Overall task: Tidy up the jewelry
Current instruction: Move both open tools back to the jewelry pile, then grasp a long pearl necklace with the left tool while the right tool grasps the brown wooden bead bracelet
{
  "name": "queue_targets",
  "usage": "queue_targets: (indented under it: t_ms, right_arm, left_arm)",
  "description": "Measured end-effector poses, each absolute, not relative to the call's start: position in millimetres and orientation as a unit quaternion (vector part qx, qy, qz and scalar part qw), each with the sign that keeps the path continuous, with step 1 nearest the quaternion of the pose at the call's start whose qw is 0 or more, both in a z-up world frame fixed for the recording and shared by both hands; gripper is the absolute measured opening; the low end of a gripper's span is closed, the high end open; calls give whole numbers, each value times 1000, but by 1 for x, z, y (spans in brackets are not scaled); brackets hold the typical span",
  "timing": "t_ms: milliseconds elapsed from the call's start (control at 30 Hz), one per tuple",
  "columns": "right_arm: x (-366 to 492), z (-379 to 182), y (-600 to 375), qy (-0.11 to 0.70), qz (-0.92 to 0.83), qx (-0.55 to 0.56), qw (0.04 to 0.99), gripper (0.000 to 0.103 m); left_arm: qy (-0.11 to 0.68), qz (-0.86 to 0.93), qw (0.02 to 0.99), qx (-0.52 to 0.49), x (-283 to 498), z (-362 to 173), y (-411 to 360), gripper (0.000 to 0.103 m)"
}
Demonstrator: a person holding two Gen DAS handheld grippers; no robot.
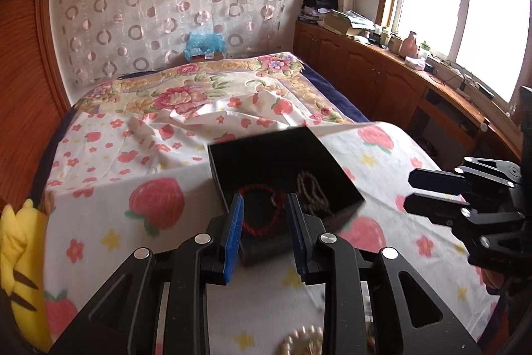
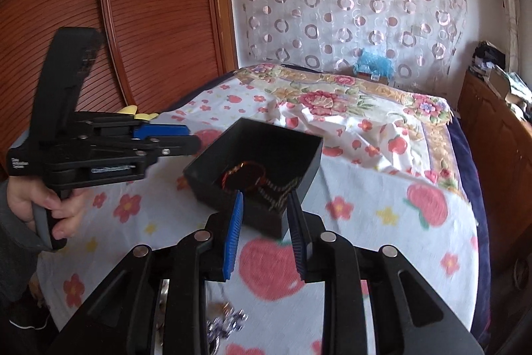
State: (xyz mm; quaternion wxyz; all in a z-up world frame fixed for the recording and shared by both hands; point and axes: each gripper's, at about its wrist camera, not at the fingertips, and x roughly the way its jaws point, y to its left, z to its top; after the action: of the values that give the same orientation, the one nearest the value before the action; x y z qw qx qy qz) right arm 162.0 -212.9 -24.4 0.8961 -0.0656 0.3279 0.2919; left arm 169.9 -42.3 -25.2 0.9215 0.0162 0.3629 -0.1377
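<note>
Bedsheet | black box just beyond both tongs | both apart, empty

Both wrist views look down closely at the black box.

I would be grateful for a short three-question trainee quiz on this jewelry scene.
1. True or false: the black box sits on the strawberry-print sheet.
2. Which bracelet lies in the box beside the brown beaded bracelet: A) red, B) green, C) white?
3. Fill in: the pearl strand lies ____ the box, on the sheet near the left tongs.

Key: 1 true. 2 A, the red bracelet. 3 outside. Neither the left tongs nor the right tongs hold anything; both stand open.
</note>
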Motion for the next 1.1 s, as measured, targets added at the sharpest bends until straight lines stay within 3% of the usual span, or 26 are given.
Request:
queue_targets:
  t_ms: [600,667,733,1100]
  right_arm:
    - [80,-59,-229,357,280,-22,891,30]
    - [75,-63,-231,360,277,-21,890,30]
    - [73,-66,-232,365,278,-18,888,30]
    - [57,-74,-225,367,285,-29,885,30]
  left_arm:
    - [394,-136,909,5,71,-62,-23,26]
    - [400,-141,906,2,69,-67,-24,29]
    - [411,-152,899,4,67,-74,-27,39]
    - [427,-164,889,7,65,-93,-41,39]
